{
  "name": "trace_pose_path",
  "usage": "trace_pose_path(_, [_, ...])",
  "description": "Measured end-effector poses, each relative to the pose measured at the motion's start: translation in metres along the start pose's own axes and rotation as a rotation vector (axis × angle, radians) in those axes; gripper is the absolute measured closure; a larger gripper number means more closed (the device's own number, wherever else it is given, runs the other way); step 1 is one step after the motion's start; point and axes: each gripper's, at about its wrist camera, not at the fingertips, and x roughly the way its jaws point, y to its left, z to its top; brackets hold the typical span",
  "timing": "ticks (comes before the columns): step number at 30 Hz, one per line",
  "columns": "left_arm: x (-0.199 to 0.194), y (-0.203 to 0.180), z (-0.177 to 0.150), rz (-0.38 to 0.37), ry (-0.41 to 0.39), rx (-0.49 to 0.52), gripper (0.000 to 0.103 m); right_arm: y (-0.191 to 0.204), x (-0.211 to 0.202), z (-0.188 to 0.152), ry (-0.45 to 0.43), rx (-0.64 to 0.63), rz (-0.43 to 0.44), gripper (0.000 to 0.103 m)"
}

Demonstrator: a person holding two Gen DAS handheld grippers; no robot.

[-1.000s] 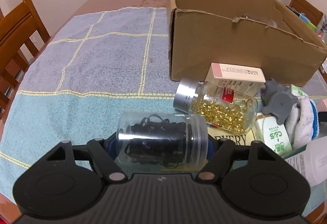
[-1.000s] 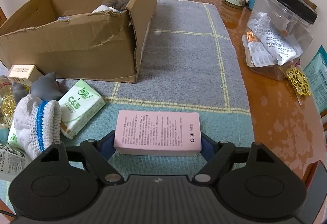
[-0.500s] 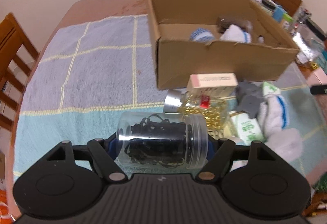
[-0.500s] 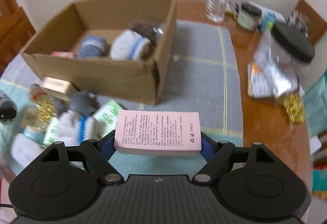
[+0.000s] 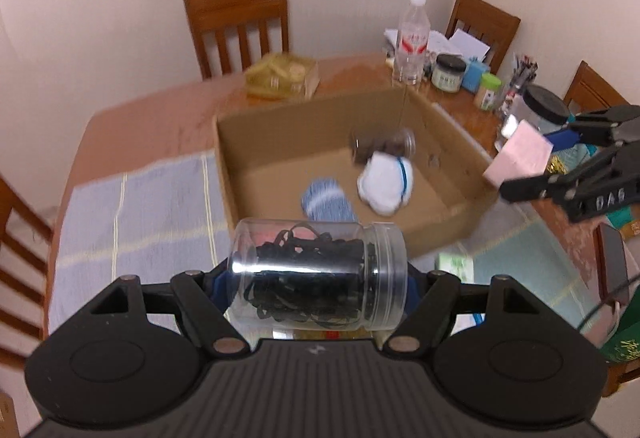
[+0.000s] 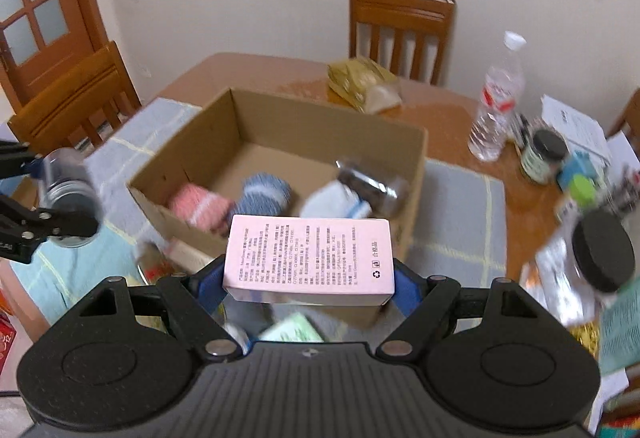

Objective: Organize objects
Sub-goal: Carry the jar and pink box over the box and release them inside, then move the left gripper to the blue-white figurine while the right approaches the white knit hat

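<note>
The left gripper (image 5: 316,278) was clamped on a clear jar (image 5: 318,274) at lower centre, the right gripper (image 6: 308,280) on a pink box (image 6: 308,258). Socks were already seen inside the cardboard box (image 6: 416,166) at mid-frame; both held items remained undelivered.

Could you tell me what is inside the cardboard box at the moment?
The box holds a pink roll, a blue roll, a white sock and a dark clear jar. The pink carton covers its near corner.
</note>
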Motion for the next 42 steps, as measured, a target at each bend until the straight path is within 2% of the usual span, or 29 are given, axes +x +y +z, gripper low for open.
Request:
trace_pose_path(4, [0.019, 0.004, 0.031, 0.007, -0.028, 0.016, 0.028, 0.005, 0.013, 0.017, -0.016, 0.002, 0.006, 0.018])
trace_pose_path(8, [0.049, 0.011, 0.057, 0.015, -0.016, 0.015, 0.028, 0.01, 0.03, 0.03, -0.012, 0.009, 0.005, 0.018])
trace_pose_path(10, [0.069, 0.012, 0.066, 0.051, -0.01, 0.025, 0.028, 0.015, 0.038, 0.033, -0.011, 0.011, -0.026, 0.011])
trace_pose_path(11, [0.079, 0.015, 0.07, 0.07, -0.002, 0.018, 0.028, 0.02, 0.04, 0.032, -0.018, 0.007, -0.046, 0.001])
trace_pose_path(16, [0.117, 0.026, 0.079, 0.087, 0.042, -0.03, 0.028, 0.033, 0.038, 0.024, -0.029, -0.022, -0.067, 0.0])
trace_pose_path(17, [0.122, 0.027, 0.079, 0.088, 0.052, -0.026, 0.026, 0.032, 0.037, 0.023, -0.027, -0.022, -0.069, 0.0])
trace_pose_path(19, [0.126, 0.028, 0.079, 0.117, 0.065, -0.034, 0.014, 0.028, 0.033, 0.019, -0.021, -0.007, -0.068, 0.0])
trace_pose_path(20, [0.125, 0.029, 0.079, 0.14, 0.062, -0.044, 0.006, 0.026, 0.032, 0.018, -0.02, 0.003, -0.07, 0.0])
trace_pose_path(28, [0.098, 0.03, 0.08, 0.13, 0.023, -0.064, 0.005, 0.014, 0.022, 0.012, 0.002, 0.056, -0.07, 0.0])
trace_pose_path(31, [0.083, 0.024, 0.074, 0.154, 0.017, -0.049, 0.005, 0.017, 0.018, 0.008, 0.015, 0.057, -0.06, 0.0])
trace_pose_path(36, [0.059, 0.017, 0.047, 0.164, -0.022, -0.047, 0.003, 0.026, 0.017, -0.013, 0.022, 0.053, -0.042, 0.0])
trace_pose_path(39, [0.044, 0.014, 0.025, 0.182, 0.002, -0.102, 0.003, 0.03, 0.023, -0.033, 0.051, 0.071, -0.062, 0.0])
trace_pose_path(42, [0.029, 0.011, 0.001, 0.173, -0.004, -0.114, 0.003, 0.03, 0.024, -0.051, 0.072, 0.099, -0.015, 0.0])
